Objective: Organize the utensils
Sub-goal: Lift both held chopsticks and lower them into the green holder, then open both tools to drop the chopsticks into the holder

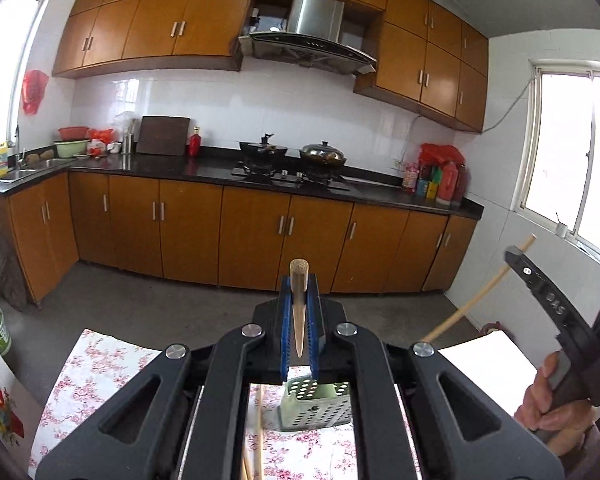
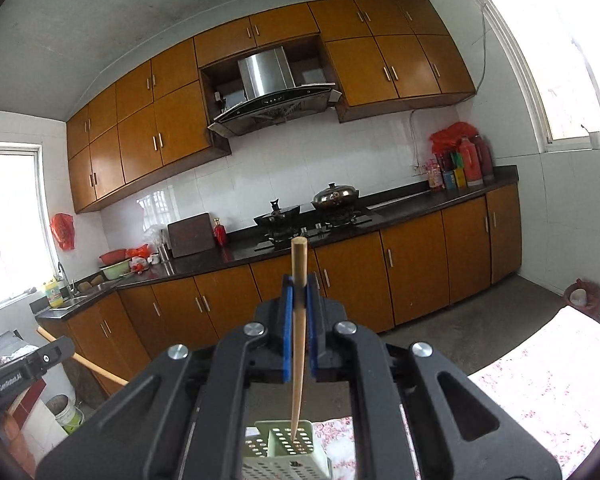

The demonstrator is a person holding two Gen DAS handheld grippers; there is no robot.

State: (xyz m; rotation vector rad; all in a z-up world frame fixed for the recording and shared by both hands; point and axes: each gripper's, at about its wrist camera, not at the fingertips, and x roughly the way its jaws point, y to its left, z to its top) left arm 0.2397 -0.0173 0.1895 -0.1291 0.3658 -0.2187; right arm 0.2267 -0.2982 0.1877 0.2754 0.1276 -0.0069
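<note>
- Floral cloth (image 1: 92, 376) covers the counter (image 2: 548, 364) that carries the work; its far edge shows in both wrist views, with bare floor (image 1: 148, 304) beyond. Anything dropped past that edge would likely land on the floor.
- Open room is generous above and ahead. The kitchen cabinets (image 1: 188, 236) stand well apart across the floor, so neither arm looks hemmed in from the far side.
- The pale green perforated utensil holder (image 1: 316, 408) stands on the cloth, near and low, directly under both tools. It looks light, so a sideways knock could tip or slide it.
- The left hand-held gripper (image 1: 299, 312) is clamped narrow on a wooden chopstick (image 1: 299, 308), tip pointing down above the holder's near rim.
- The right hand-held gripper (image 2: 299, 332) is likewise closed on a second chopstick (image 2: 299, 320), whose tip sits over the holder's open compartment, seemingly at the mouth; whether it has entered cannot be told.
- Both sticks aim at one small opening, so the two tools could collide, or a tip could catch the rim and pivot in the blue pads (image 1: 286, 320).
- More chopsticks (image 1: 258, 432) lie on the cloth just left of the holder, near enough to be swept aside by a low pass.
</note>
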